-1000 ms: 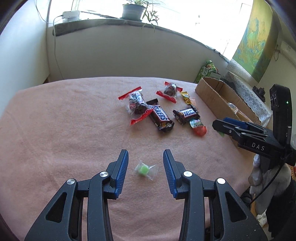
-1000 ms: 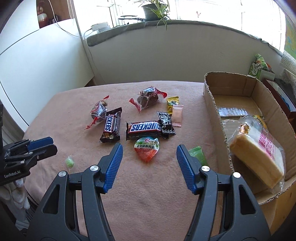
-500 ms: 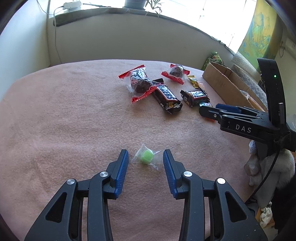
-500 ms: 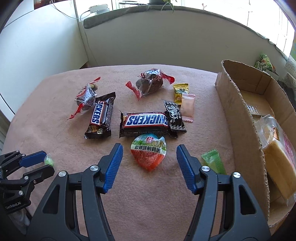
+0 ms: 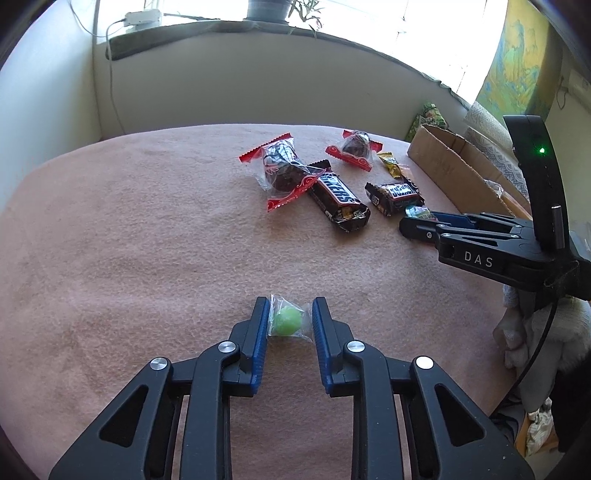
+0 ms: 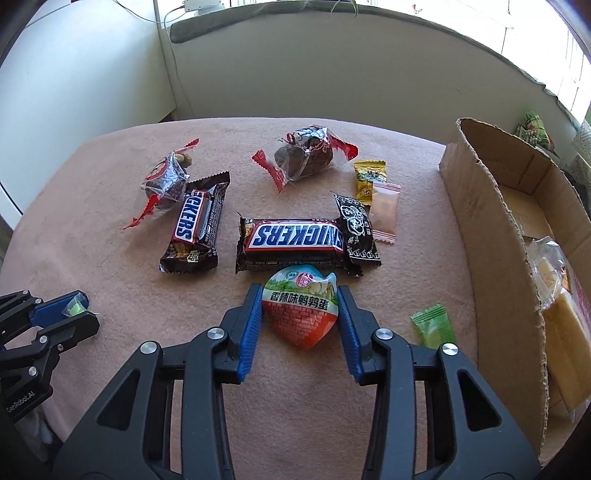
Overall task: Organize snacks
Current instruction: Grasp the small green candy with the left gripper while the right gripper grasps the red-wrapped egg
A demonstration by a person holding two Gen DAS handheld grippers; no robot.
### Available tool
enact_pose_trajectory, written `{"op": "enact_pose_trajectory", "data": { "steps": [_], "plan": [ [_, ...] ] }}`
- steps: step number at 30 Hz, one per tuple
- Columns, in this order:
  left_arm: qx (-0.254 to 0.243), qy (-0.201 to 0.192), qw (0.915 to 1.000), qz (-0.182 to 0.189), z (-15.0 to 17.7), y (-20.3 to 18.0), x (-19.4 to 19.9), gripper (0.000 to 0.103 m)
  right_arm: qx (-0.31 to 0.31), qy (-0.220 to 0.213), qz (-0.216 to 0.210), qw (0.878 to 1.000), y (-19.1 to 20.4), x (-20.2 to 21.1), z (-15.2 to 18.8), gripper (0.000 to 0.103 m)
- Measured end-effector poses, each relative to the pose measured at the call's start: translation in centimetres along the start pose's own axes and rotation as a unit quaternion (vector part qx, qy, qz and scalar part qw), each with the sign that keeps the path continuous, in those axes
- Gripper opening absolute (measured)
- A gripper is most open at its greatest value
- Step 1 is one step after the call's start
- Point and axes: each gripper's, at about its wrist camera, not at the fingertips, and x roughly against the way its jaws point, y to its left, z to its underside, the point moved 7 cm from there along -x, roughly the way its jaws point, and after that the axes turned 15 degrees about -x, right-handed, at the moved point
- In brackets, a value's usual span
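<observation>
Your left gripper (image 5: 287,320) clamped on green candy (image 5: 286,320), low on pink cloth (image 5: 110,240). Your right gripper (image 6: 300,314): jaws closing, pads touching egg snack pouch (image 6: 301,310), just below long Snickers bar (image 6: 293,238).

Pale pink fleece cloth (image 5: 129,240) covering the table; dark round plant pot (image 5: 264,10) and white power adapter (image 5: 142,17) on the window ledge; green-yellow landscape painting (image 5: 517,62) at right.

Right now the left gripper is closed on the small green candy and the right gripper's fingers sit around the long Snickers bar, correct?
Not quite. The left gripper is closed on the green candy, but in the right wrist view the right gripper, jaws closing, brackets the red egg-shaped packet. The long Snickers bar lies just beyond it, outside the fingers.
</observation>
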Motion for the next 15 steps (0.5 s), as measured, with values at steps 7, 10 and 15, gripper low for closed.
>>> {"op": "enact_pose_trajectory", "data": {
  "steps": [7,10,15],
  "plan": [
    [0.004,-0.002,1.0000,0.002,0.2,0.2,0.6,0.019,-0.003,-0.007,-0.007,1.000,-0.3,1.0,0.3,0.039],
    [0.008,-0.003,1.0000,0.005,0.3,0.3,0.9,0.019,-0.003,-0.010,-0.008,1.000,-0.4,1.5,0.3,0.039],
    [0.013,-0.005,0.9999,0.006,0.4,0.5,1.4,0.019,-0.009,-0.018,-0.014,1.000,-0.6,2.6,0.2,0.039]
  ]
}}
